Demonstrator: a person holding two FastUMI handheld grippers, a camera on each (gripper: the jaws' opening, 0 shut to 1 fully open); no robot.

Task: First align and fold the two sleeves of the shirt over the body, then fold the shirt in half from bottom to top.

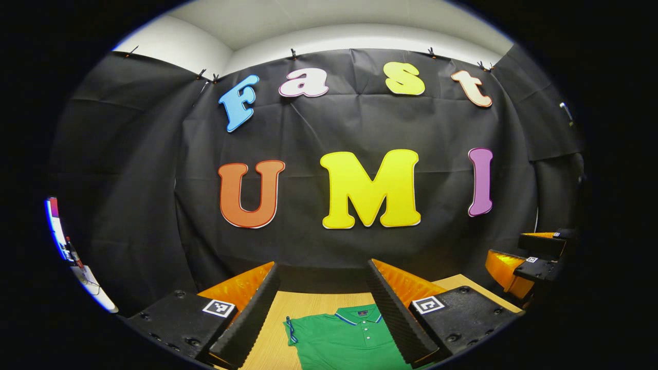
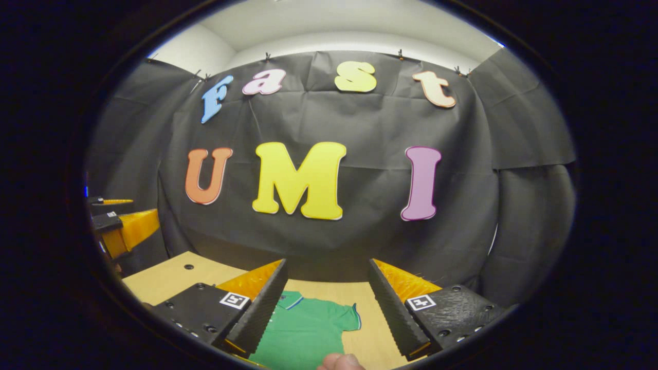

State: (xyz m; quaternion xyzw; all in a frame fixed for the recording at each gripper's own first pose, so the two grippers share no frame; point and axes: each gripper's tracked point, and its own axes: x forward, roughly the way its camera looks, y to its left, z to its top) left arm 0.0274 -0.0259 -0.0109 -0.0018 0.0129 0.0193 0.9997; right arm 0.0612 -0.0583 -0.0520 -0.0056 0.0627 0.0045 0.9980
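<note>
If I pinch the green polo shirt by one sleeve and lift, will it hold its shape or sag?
Likely sag: the green polo shirt looks like thin knit cloth lying flat on the wooden table, so the body should droop and trail. The sleeve looks light and should fold easily. The smooth tabletop may let it slide when dragged.

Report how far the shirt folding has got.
Nothing looks folded yet: the green shirt lies flat on the wooden table, collar toward the wall, with the sleeve seen in the right gripper view spread outward. Nothing is in hand: the left gripper and right gripper are both open above it. Both sleeve folds and the bottom-to-top fold remain.
</note>
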